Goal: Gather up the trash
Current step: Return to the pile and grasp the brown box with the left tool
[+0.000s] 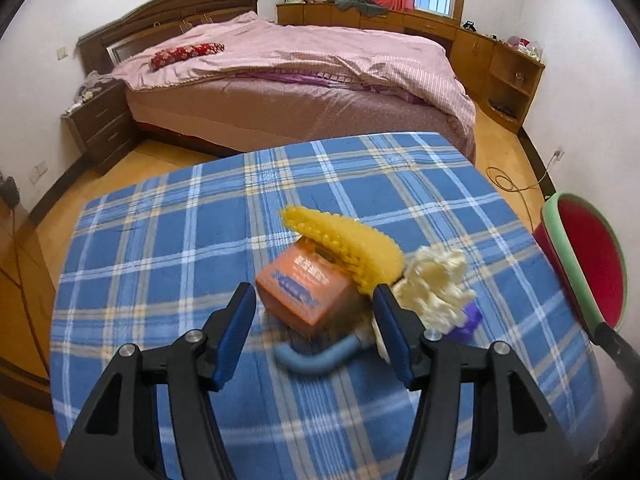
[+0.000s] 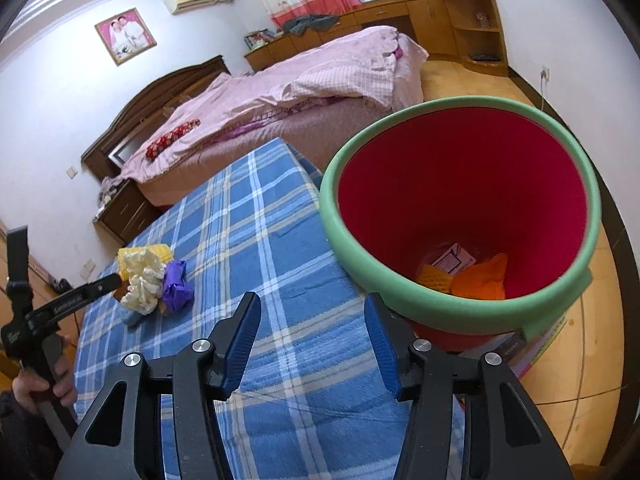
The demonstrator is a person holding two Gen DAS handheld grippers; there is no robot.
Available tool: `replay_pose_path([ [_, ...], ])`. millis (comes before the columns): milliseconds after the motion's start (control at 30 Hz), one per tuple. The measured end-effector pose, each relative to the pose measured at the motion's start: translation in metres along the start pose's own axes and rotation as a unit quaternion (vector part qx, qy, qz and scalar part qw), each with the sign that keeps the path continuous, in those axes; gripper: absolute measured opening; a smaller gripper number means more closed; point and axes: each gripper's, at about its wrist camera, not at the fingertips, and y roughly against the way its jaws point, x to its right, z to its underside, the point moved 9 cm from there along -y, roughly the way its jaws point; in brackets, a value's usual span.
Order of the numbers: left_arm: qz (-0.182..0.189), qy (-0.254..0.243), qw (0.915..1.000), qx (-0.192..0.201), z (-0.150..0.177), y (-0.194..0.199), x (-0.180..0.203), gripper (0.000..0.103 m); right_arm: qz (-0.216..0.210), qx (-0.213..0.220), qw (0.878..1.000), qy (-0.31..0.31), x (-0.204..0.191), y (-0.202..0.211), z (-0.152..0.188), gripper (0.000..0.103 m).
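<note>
Trash lies in a small heap on the blue plaid tablecloth, toward its right half in the left wrist view: an orange box with a yellow sponge-like piece leaning across its top, a cream crumpled wad just to the right, a purple wrapper touching the wad's lower side, and a curved blue piece in front of the box, blurred. The left gripper hangs low over the cloth with its blue-padded fingers spread wide, the box and the blue piece lying between them; whether either pad touches anything cannot be told. The right gripper is likewise spread apart and holds nothing, poised above the cloth near the table's edge. Just beside its right finger stands a bin with a thick green rim and red inside, tilted toward the camera; at its bottom rest an orange crumpled item, a yellow textured piece and a pale card. From the right wrist view the heap sits well apart from the bin, at the cloth's left side, with the left gripper's black finger reaching into it. Beyond the table stands a bed with pink bedding.
</note>
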Motion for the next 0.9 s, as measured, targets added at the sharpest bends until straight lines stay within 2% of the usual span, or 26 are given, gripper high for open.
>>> replay_pose_path([
  [233,0.021,0.000,0.9997,-0.009,-0.007,-0.022,0.000,0.061,-0.004,-0.009,1.000,0.006,-0.003,-0.016,-0.001,0.055],
  [367,0.037,0.018,0.9991,-0.008,-0.009,-0.029,0.000,0.061,-0.006,-0.018,1.000,0.007,-0.003,-0.025,0.001,0.055],
  [467,0.050,0.041,0.9979,-0.006,-0.010,-0.032,-0.003,0.056,-0.009,-0.021,1.000,0.007,-0.003,-0.028,0.002,0.055],
  [633,0.059,0.049,0.9971,0.002,-0.012,-0.027,-0.002,0.053,-0.013,-0.023,1.000,0.005,-0.004,-0.026,0.004,0.055],
  [900,0.047,0.064,0.9964,0.028,-0.004,0.004,-0.017,0.053,-0.023,-0.017,1.000,0.012,-0.016,-0.020,0.002,0.055],
])
